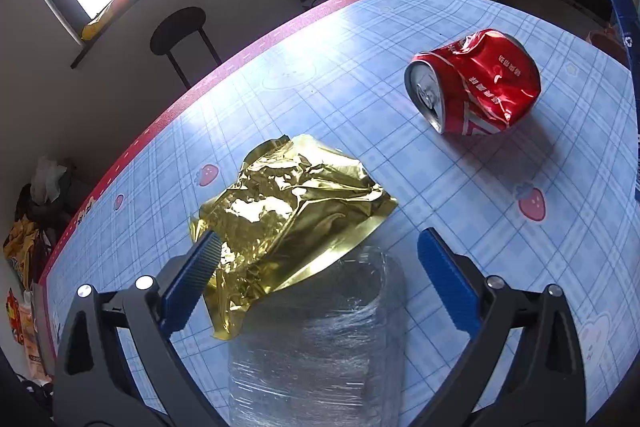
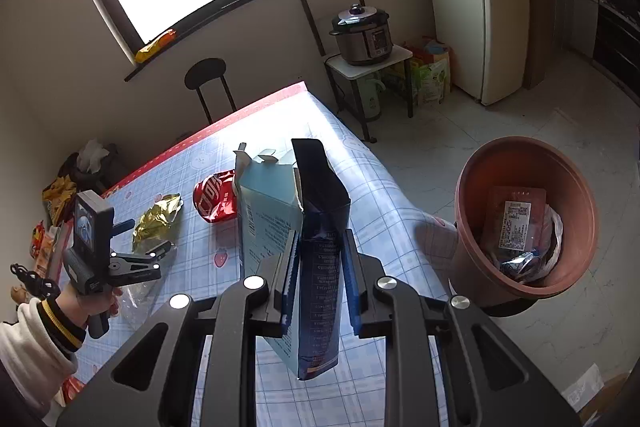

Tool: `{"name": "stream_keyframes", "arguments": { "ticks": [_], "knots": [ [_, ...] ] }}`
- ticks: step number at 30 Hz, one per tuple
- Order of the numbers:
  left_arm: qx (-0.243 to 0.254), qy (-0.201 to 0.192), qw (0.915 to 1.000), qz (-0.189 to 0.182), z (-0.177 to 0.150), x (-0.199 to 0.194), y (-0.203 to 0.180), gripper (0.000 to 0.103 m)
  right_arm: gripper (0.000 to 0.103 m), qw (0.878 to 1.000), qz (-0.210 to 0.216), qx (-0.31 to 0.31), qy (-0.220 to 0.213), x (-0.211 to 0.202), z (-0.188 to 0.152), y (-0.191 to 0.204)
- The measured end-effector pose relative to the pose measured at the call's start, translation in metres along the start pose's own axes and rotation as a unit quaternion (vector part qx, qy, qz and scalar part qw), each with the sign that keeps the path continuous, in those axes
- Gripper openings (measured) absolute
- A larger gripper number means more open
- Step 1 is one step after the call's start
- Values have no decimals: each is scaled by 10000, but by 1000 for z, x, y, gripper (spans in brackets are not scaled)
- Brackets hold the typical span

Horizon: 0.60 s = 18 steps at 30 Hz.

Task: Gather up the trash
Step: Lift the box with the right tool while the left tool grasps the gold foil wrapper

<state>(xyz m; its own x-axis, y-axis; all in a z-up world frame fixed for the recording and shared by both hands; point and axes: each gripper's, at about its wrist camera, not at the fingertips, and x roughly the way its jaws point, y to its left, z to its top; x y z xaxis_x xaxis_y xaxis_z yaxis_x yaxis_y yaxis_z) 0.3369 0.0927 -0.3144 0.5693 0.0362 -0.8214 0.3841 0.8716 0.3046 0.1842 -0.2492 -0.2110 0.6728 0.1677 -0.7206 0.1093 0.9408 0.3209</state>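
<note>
A: What's hard to see here?

B: The clear plastic wrap (image 1: 316,339) between the left gripper's (image 1: 320,267) fingers runs off the bottom of the left wrist view, so its full shape is lost. The gold foil wrapper (image 1: 296,211) lies over its far end and partly behind the left blue pad. In the right wrist view the open blue carton (image 2: 316,247) blocks much of the table (image 2: 380,219) and covers one side of the crushed red can (image 2: 214,197).

A: And the tongs?

B: The left one is spread wide, pads apart on either side of the wrap and foil, touching neither that I can tell. The right gripper (image 2: 318,267) is clamped on the carton's narrow side, holding it upright above the table.

A: Where's the rest of the trash?

B: The can lies on its side on the checked tablecloth, well apart from the foil. The brown bin (image 2: 524,215) stands off the table's right edge, with packets and crumpled plastic inside; the label there is too small to read.

A: Anything else around?

B: A black stool (image 2: 206,83), a pressure cooker (image 2: 362,33) on a small stand, and a fridge (image 2: 492,7).
</note>
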Motion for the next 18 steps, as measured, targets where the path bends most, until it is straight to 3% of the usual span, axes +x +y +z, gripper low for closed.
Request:
{"name": "stream_keyframes", "arguments": {
  "ticks": [5, 7, 12, 15, 18],
  "knots": [
    [-70, 174, 9998, 82, 12, 20, 5, 95, 21, 9999, -48, 113, 19, -2, 0, -10],
    [8, 349, 9993, 152, 15, 29, 5, 86, 21, 9999, -67, 140, 8, -3, -1, -13],
    [166, 452, 9982, 354, 19, 39, 5, 79, 21, 9998, -98, 198, 13, -6, -1, -18],
    [-19, 248, 9990, 372, 20, 27, 15, 43, 21, 9997, -84, 215, -15, -9, 1, -19],
    [-308, -66, 9992, 266, 25, 6, 31, 33, 21, 9998, -44, 198, -59, -11, 3, -19]
  ]
}}
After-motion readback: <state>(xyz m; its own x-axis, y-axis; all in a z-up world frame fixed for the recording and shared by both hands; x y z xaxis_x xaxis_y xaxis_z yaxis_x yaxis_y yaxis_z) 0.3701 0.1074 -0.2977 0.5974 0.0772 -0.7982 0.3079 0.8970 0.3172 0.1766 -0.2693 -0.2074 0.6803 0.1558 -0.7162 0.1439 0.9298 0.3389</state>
